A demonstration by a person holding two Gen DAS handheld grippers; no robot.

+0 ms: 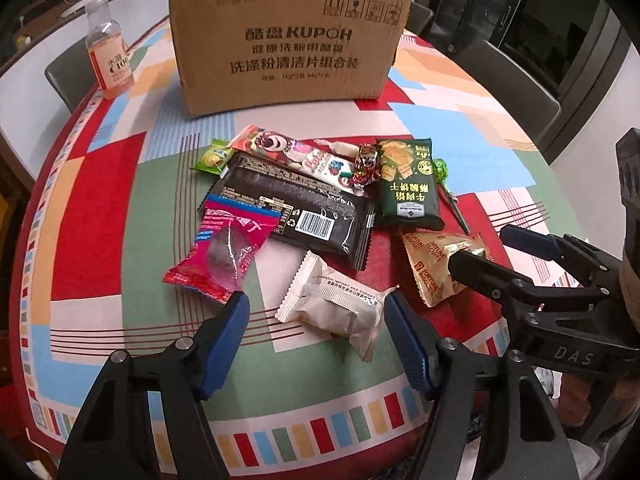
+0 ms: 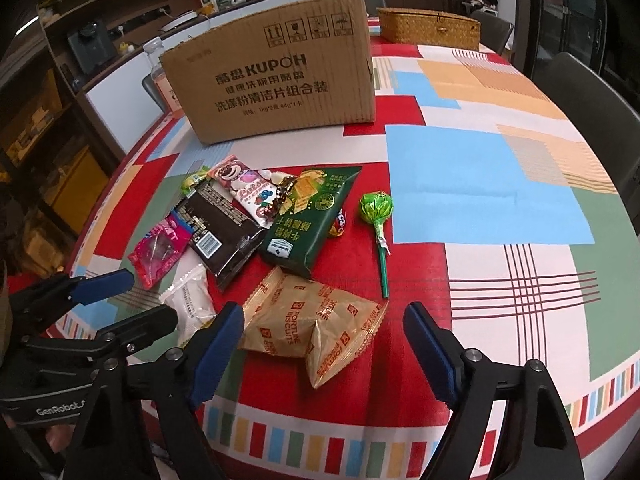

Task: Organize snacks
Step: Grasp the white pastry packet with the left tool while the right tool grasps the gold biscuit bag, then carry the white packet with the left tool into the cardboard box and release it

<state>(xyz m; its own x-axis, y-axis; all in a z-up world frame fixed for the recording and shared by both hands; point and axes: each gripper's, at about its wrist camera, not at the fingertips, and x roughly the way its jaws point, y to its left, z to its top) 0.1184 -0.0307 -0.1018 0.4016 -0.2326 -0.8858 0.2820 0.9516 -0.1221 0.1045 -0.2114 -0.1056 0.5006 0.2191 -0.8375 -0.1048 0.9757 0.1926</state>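
Note:
Several snacks lie in a pile before a cardboard box (image 1: 288, 40) (image 2: 276, 68). My left gripper (image 1: 316, 336) is open, its jaws either side of a white cake packet (image 1: 336, 304) (image 2: 188, 300). My right gripper (image 2: 324, 344) is open around two gold Fortune Biscuits packets (image 2: 316, 324) (image 1: 436, 264); it also shows in the left wrist view (image 1: 492, 252). Further back lie a pink packet (image 1: 224, 252), a black packet (image 1: 304, 212), a dark green cracker packet (image 1: 408, 184) (image 2: 308, 216), a Lotso bar (image 1: 296, 156) and a green lollipop (image 2: 376, 208).
A pink drink bottle (image 1: 108, 52) stands left of the box. A wicker basket (image 2: 428, 28) sits at the table's far side. Grey chairs (image 2: 588, 92) stand around the patterned tablecloth (image 2: 500, 184). The table's front edge runs just below both grippers.

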